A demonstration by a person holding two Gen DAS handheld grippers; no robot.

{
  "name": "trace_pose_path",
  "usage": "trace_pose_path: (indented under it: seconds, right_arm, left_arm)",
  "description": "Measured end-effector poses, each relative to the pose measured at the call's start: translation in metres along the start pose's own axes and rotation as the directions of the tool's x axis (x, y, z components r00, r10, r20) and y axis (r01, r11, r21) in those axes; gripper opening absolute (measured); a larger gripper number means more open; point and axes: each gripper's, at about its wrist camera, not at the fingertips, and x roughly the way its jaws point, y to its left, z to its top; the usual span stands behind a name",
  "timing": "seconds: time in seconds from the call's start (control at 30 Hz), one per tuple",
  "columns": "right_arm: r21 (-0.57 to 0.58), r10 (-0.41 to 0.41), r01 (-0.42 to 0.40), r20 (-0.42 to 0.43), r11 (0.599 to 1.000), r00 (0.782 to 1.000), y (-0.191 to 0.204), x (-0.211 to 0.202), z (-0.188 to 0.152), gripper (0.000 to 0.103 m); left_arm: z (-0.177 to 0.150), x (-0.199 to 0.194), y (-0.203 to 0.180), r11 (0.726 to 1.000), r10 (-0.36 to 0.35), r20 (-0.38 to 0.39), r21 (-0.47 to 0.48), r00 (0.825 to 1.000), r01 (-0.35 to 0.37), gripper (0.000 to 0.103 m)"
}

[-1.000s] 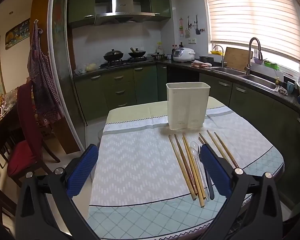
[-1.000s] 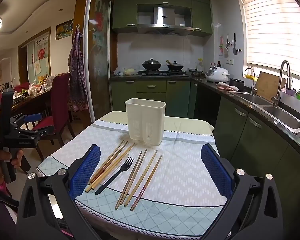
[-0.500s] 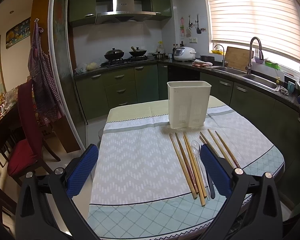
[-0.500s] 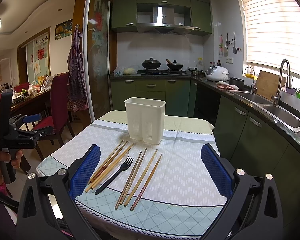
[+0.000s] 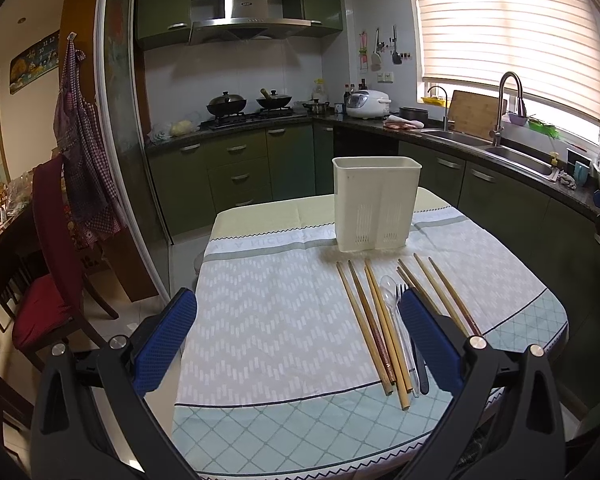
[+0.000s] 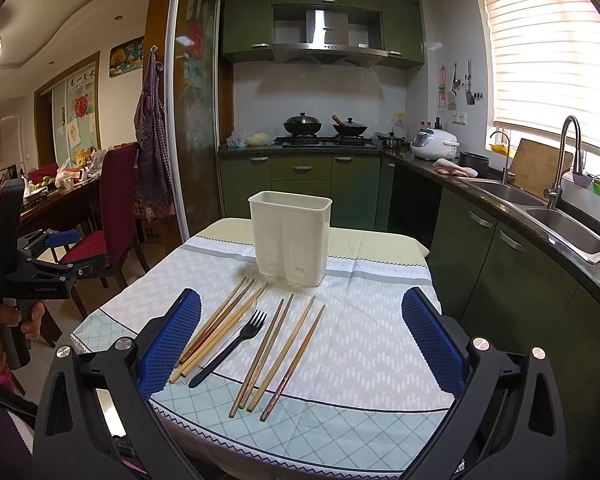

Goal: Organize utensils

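Left gripper (image 5: 298,330) released, blue mesh pads wide, empty; right gripper (image 6: 300,330) likewise. Holder (image 6: 290,238) — white slotted plastic, rectangular — upright on patterned cloth (image 6: 364,344). Wooden chopsticks (image 6: 288,354), black fork (image 6: 232,346), clear spoon (image 5: 396,316) flat just before holder.

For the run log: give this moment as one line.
phase: pre-grasp | left gripper: open, empty | right gripper: open, empty | chopsticks, black fork, clear spoon: flat on tablecloth | white holder: upright
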Motion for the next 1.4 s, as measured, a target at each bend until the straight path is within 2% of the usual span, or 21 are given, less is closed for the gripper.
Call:
trace_pose_path:
  seconds: [1.4]
  right_arm:
    - [0.01,0.003,-0.002,-0.012,1.0,1.0,0.0004,0.0062,-0.0057,0.099]
  left_arm:
    - [-0.0078,0.0077,0.0,1.0,0.002,-0.019,0.004,1.0,-0.001,0.097]
